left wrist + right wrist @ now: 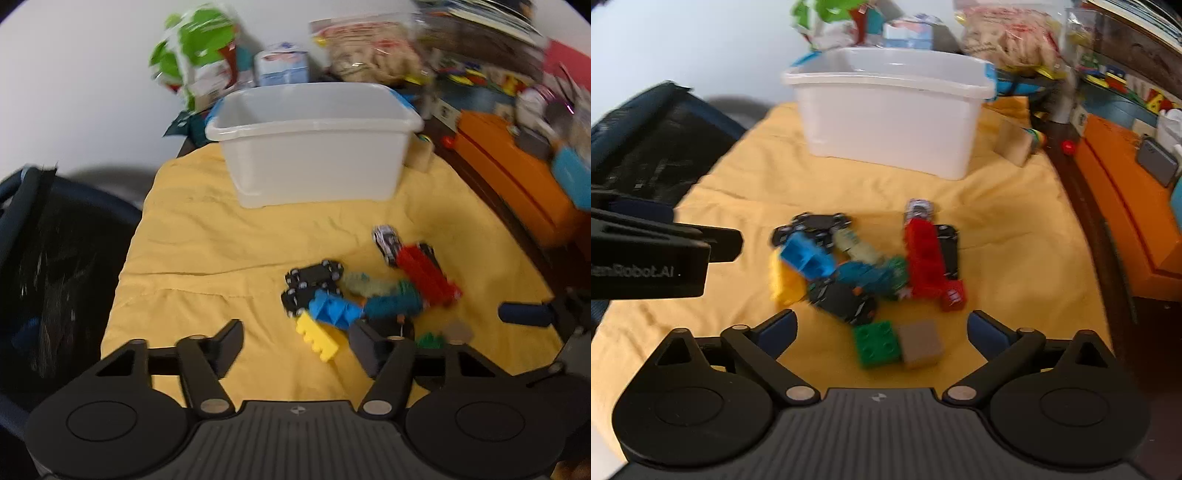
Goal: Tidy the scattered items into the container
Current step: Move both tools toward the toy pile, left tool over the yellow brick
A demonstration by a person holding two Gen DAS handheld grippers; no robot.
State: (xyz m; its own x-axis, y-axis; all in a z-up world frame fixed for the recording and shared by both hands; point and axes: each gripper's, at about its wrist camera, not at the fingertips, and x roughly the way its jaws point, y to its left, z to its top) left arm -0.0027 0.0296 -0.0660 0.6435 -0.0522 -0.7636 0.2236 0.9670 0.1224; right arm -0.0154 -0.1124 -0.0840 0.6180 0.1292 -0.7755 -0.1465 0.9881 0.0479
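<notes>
Both hand-held grippers, left (295,341) & right (882,330), spread wide, holding nothing, above toy pile (864,266).

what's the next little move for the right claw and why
Probably lower the right claw onto the green block just below it. The claw is open and empty, that block lies nearest, and the white bin beyond the pile looks empty.

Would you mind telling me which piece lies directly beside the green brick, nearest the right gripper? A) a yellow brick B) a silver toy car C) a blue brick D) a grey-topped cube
D: in the right wrist view the grey-topped cube sits touching the green brick, just ahead of the open right gripper.
</notes>
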